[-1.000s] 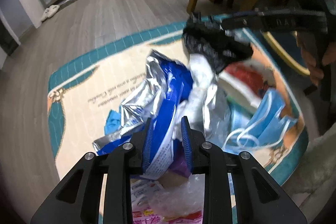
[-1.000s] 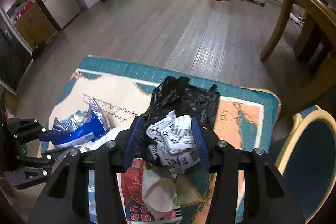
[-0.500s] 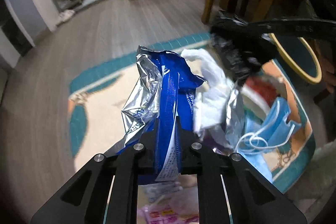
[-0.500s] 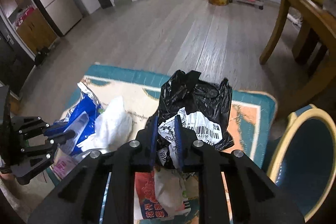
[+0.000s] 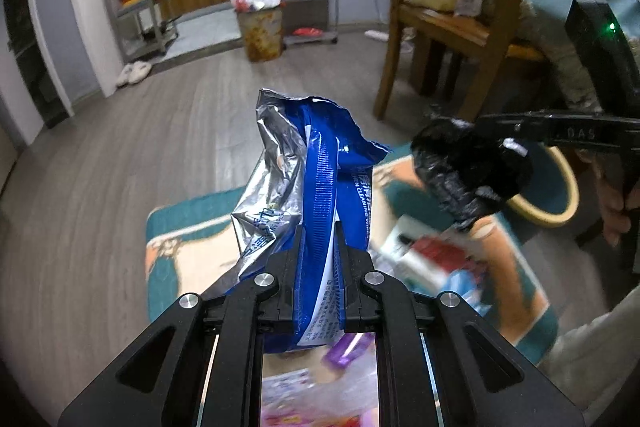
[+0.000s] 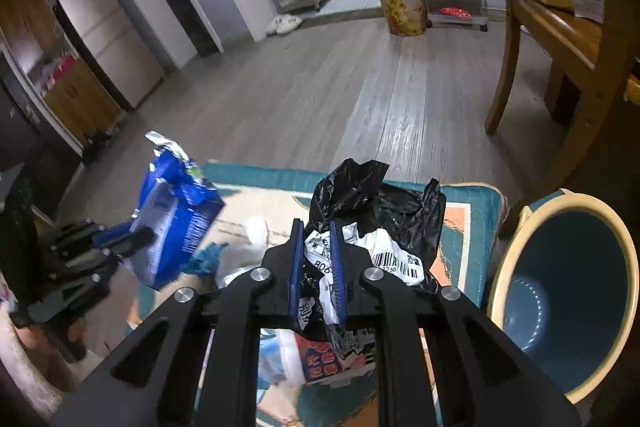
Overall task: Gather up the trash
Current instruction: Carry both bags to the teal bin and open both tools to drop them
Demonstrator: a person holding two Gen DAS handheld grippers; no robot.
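Blue-and-silver wrapper [image 5: 316, 187]; black bag [image 6: 380, 203]; teal-bordered cream mat [image 6: 472, 203]; blue bin [image 6: 568, 291], seemingly cream-rimmed.

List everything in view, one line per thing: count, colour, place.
blue-and-silver wrapper: one, clamped in the left gripper, off the mat
black bag with white labelled packaging: one, clamped in the right gripper
mat: one, teal and cream, on the floor
loose trash: several pieces, mixed colours, on the mat
bin: one, blue with cream rim, right of the mat
patterned bin: one, yellowish, full, far side
wooden chair: one, brown
slippers: pair, white
left gripper: black, shut
right gripper: black, closing
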